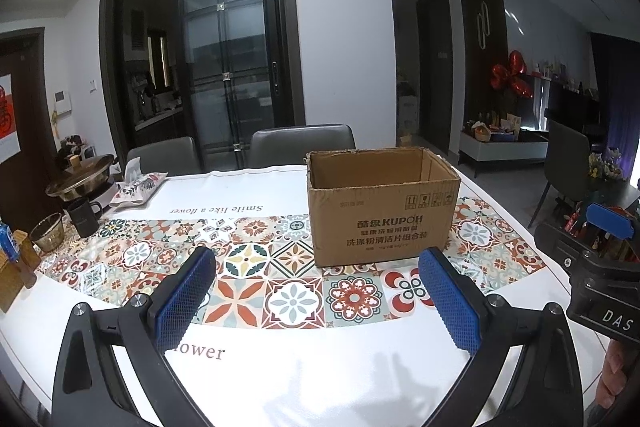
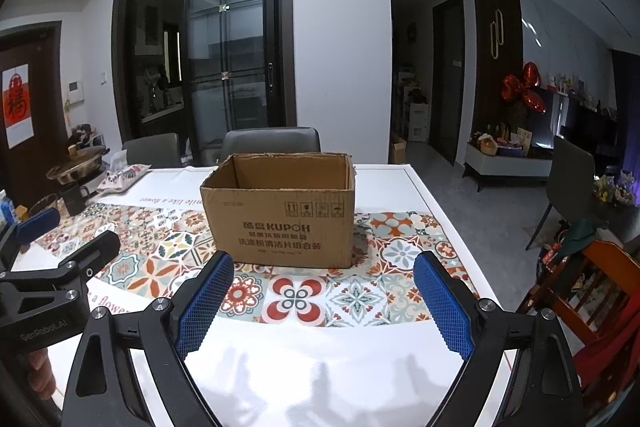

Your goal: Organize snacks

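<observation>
Both grippers, left (image 1: 316,291) & right (image 2: 324,297), fingers apart, holding nothing; cardboard box (image 1: 382,223) just ahead on table (image 1: 320,367).

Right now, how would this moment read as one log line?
left gripper: open, empty | right gripper: open, empty | cardboard box: upright on table, top open

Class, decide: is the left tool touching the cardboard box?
Apart. The left wrist view shows patterned tablecloth between the open left tool and the cardboard box.

Cardboard box (image 1: 382,211) on table (image 1: 304,367), chairs (image 1: 302,143) behind it, pot (image 1: 82,181) and mug (image 1: 83,217) far left
</observation>
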### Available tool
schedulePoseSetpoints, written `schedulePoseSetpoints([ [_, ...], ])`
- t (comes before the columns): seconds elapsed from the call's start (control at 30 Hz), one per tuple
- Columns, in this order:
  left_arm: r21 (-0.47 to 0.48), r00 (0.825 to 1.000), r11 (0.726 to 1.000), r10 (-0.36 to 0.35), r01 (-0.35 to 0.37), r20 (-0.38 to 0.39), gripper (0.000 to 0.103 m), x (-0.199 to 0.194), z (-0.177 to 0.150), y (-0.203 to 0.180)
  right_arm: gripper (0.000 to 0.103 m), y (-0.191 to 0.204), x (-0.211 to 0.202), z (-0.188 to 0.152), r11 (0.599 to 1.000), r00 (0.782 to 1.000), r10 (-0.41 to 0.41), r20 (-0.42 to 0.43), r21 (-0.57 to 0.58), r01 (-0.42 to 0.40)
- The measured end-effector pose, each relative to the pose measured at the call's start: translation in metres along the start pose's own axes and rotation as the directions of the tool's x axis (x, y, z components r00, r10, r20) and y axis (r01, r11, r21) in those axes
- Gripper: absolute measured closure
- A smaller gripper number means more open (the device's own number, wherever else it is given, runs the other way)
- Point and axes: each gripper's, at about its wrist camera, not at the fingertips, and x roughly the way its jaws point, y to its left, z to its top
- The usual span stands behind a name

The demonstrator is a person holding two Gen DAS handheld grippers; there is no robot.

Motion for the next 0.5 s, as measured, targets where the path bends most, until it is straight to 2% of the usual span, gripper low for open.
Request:
schedulePoseSetpoints([
  [0.5,-0.012,1.0,1.0,-0.002,0.002,-0.019,0.0,0.0046,-0.0021,0.0003,0.011,0.0001,0.001,0.0006,1.0,1.0,-0.004,-0.009,-0.004,0.004],
])
